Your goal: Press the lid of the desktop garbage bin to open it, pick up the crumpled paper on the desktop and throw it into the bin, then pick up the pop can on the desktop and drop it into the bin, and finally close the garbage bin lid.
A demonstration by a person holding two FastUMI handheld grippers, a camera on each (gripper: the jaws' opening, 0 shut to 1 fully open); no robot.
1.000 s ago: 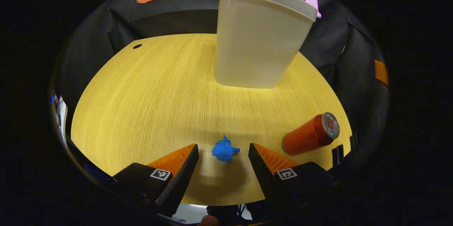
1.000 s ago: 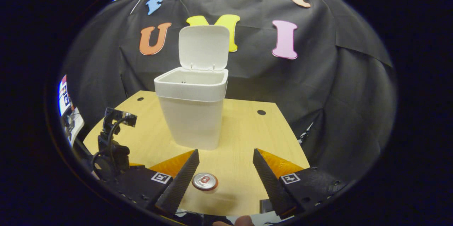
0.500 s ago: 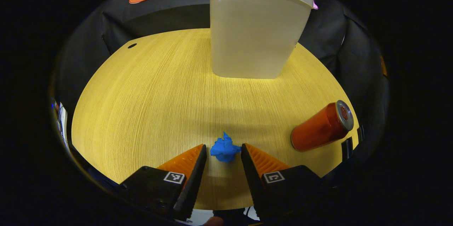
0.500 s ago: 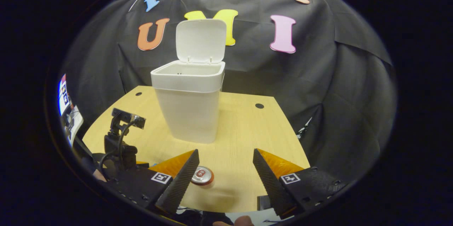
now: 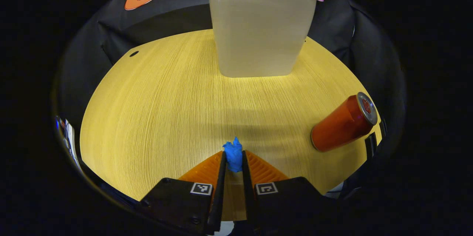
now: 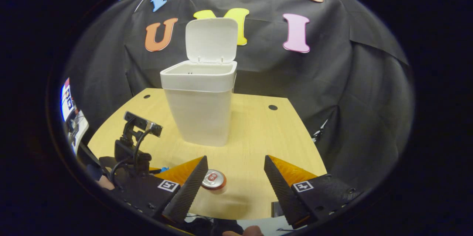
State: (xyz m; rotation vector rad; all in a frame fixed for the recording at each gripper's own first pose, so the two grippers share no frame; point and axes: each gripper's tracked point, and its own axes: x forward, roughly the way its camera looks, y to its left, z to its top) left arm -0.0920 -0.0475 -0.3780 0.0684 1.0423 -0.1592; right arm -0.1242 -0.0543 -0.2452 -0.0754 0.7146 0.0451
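The crumpled paper (image 5: pixel 233 154) is clamped only at the left tool (image 5: pixel 233 164) tips, so it could be dropped during lifting; the right tool (image 6: pixel 235 171) is held apart.

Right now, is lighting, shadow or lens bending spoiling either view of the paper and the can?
Left gripper view: sharp; a soft shadow band crosses the table behind the crumpled paper, which sits well lit in the left gripper; fisheye bends the bin and leans the pop can. Right gripper view: even light, no glare; the can's top stays readable by the right gripper.
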